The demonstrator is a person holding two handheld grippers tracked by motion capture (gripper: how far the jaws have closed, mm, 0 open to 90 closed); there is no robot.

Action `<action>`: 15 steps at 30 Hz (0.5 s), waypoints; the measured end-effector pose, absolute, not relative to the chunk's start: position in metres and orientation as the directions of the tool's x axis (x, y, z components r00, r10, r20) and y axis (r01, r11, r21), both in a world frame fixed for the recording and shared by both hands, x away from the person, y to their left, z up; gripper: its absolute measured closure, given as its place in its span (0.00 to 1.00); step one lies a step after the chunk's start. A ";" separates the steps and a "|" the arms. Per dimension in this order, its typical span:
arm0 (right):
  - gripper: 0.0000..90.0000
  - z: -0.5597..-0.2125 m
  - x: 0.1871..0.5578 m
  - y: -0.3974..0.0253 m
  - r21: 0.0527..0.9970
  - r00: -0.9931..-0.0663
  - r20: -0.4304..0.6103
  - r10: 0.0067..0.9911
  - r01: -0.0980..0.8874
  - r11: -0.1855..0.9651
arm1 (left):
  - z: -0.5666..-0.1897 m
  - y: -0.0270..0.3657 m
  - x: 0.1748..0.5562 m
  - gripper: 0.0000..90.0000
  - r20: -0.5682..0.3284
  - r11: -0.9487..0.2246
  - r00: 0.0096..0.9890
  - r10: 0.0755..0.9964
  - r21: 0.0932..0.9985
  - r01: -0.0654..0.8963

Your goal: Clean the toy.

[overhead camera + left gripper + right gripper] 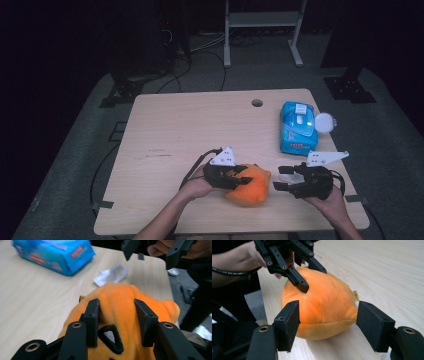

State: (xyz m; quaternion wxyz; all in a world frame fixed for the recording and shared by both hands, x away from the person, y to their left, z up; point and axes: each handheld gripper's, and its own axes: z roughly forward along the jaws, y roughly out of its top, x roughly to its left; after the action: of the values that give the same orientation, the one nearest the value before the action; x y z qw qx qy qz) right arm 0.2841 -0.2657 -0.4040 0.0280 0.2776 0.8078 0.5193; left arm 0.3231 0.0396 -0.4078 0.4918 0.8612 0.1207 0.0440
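Plush toy (251, 187): bright orange, with a black-edged patch holding a grey triangle. Left gripper (239, 175) and right gripper (282, 178): black fingers (92, 315), each gripper topped by a pale grey plate. Tabletop (190, 125): light wood grain. Wipes packet (298, 127): blue with red lettering and a white lid. Crumpled wipe (111, 275): white.

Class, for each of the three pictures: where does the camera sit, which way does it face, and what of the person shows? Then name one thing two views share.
High view: above the person's side, looking forward and down on the table; both forearms, left gripper, right gripper.
Left gripper view: on the left gripper, facing the orange plush toy and blue wipes pack.
Right gripper view: on the right gripper, facing the toy and the left hand.
Shared: the toy.
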 end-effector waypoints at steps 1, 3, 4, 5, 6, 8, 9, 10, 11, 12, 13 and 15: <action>0.37 -0.404 0.284 -0.266 0.857 -0.841 0.249 0.480 0.422 0.297 | -0.405 0.042 0.325 0.67 -0.036 -0.477 0.964 0.263 0.864 0.162; 0.37 -0.403 0.286 -0.270 0.861 -0.836 0.253 0.486 0.424 0.281 | -0.398 0.048 0.329 0.67 -0.021 -0.455 0.955 0.296 0.876 0.160; 0.37 -0.403 0.287 -0.271 0.863 -0.835 0.259 0.486 0.426 0.272 | -0.396 0.051 0.332 0.67 -0.002 -0.451 0.950 0.312 0.880 0.150; 0.37 -0.404 0.288 -0.272 0.863 -0.832 0.266 0.487 0.430 0.265 | -0.395 0.054 0.334 0.67 0.015 -0.453 0.944 0.329 0.880 0.144; 0.37 -0.404 0.288 -0.272 0.862 -0.829 0.269 0.490 0.434 0.262 | -0.393 0.058 0.339 0.67 0.041 -0.454 0.932 0.360 0.881 0.136; 0.37 -0.406 0.290 -0.271 0.860 -0.829 0.271 0.489 0.437 0.263 | -0.393 0.066 0.348 0.67 0.072 -0.445 0.909 0.410 0.886 0.130; 0.37 -0.407 0.290 -0.270 0.858 -0.829 0.270 0.490 0.438 0.268 | -0.394 0.069 0.352 0.67 0.073 -0.436 0.900 0.430 0.890 0.136; 0.37 -0.408 0.291 -0.269 0.856 -0.829 0.271 0.489 0.440 0.272 | -0.396 0.073 0.356 0.67 0.086 -0.437 0.889 0.451 0.889 0.136; 0.37 -0.408 0.291 -0.268 0.854 -0.830 0.268 0.489 0.440 0.278 | -0.399 0.075 0.359 0.67 0.095 -0.444 0.882 0.462 0.885 0.137; 0.37 -0.409 0.292 -0.266 0.851 -0.829 0.266 0.491 0.441 0.284 | -0.403 0.077 0.361 0.66 0.096 -0.454 0.880 0.465 0.879 0.144; 0.37 -0.410 0.293 -0.265 0.850 -0.831 0.261 0.492 0.439 0.291 | -0.408 0.078 0.362 0.66 0.093 -0.461 0.877 0.471 0.874 0.155; 0.37 -0.411 0.295 -0.262 0.844 -0.829 0.250 0.500 0.440 0.307 | -0.418 0.079 0.363 0.64 0.078 -0.471 0.880 0.469 0.865 0.175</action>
State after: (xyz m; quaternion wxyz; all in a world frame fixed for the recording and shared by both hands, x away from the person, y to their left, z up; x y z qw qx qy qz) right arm 0.2948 -0.2615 -0.4108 0.0292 0.2907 0.8080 0.5117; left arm 0.3634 0.0788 -0.4183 0.4775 0.8437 0.1908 0.1543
